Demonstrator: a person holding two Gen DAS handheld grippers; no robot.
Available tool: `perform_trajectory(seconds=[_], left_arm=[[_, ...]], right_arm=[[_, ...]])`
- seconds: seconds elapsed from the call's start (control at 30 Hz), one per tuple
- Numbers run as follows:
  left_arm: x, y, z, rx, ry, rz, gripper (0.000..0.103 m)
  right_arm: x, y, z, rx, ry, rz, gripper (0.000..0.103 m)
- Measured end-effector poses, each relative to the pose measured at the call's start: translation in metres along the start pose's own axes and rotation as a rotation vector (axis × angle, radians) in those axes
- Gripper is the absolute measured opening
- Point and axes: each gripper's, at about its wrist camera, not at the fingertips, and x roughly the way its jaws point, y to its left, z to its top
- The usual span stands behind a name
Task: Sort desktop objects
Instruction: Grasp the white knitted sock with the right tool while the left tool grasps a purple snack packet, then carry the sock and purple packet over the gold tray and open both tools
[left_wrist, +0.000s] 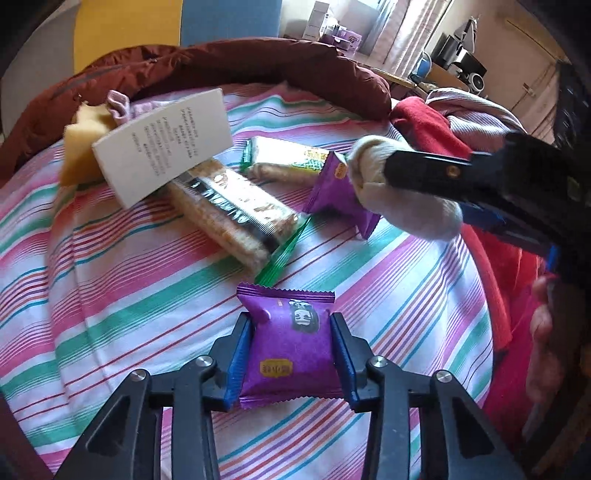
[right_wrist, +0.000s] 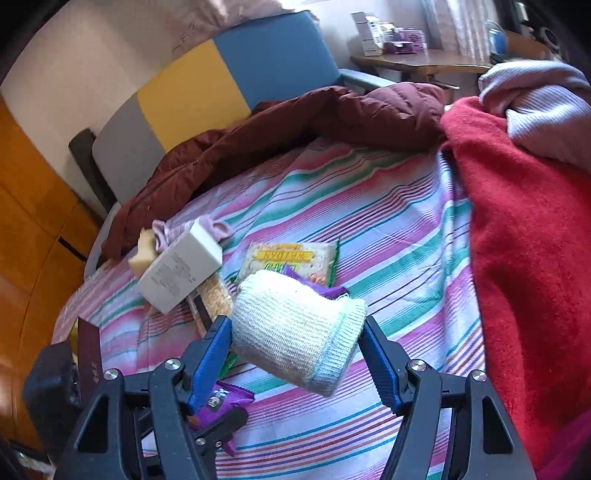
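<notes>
My left gripper is shut on a purple snack packet, held just above the striped cloth. My right gripper is shut on a rolled cream sock; in the left wrist view that sock hangs at the right, over a second purple packet. Two cracker packs, a white box and a yellow sponge lie in a heap at the back left. In the right wrist view the left gripper's purple packet shows low down.
A dark red padded jacket runs along the back of the cloth. A red blanket and lilac knitwear lie at the right. A small pink sock lies beside the sponge. A wooden desk stands behind.
</notes>
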Motion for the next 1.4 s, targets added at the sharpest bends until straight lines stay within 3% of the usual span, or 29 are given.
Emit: perform_trajectory(seconds=[0.3, 0.5, 1.03, 1.4], left_arm=[[-0.042, 0.026, -0.039, -0.010, -0.075, 0.081, 0.041], [-0.084, 0.036, -0.059, -0.003, -0.170, 0.133, 0.041], [-0.171, 0.081, -0.094, -0.111, -0.319, 0.211, 0.041], [-0.215, 0.137, -0.135, -0.236, -0.358, 0.320, 0.041]], right_arm=[[0.014, 0.038, -0.015, -0.192, 0.065, 0.037, 0.070], [0.020, 0.057, -0.025, -0.280, 0.077, 0.029, 0.070], [0.026, 0.061, -0.032, -0.296, 0.101, -0.014, 0.070], [0.011, 0.051, -0.025, -0.192, 0.051, 0.030, 0.070]])
